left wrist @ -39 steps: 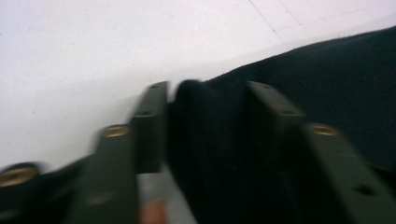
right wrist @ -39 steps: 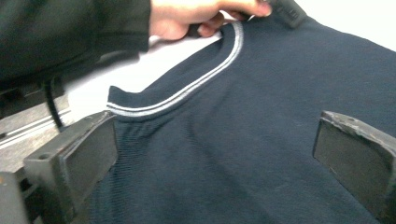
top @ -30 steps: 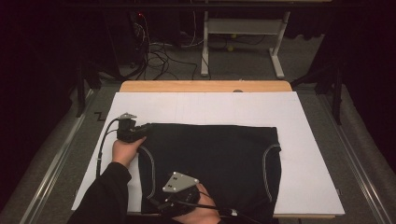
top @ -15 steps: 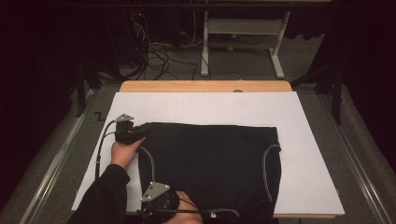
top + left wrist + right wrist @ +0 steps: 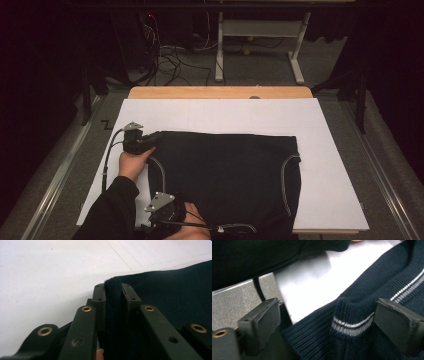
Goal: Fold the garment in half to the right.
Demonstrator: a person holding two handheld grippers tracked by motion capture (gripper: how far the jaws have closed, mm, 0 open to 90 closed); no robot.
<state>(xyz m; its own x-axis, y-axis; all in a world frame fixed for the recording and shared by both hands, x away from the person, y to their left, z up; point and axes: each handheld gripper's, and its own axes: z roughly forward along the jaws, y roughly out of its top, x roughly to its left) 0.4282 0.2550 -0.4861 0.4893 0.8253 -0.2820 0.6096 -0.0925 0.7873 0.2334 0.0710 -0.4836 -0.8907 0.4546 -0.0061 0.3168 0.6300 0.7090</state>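
High view showed a white-covered table (image 5: 340, 165) with a dark navy knit sweater (image 5: 225, 175) spread flat across its middle, pale piping along the seams. My left hand-held gripper (image 5: 142, 142) pinched the far-left corner (image 5: 113, 297), thick ribbed fabric clamped between its jaws. My right hand-held gripper (image 5: 327, 322), jaws just widened, straddled the striped ribbed cuff (image 5: 352, 326) at the near edge without pressing. I judged it should sink lower and close squarely behind the stripes.
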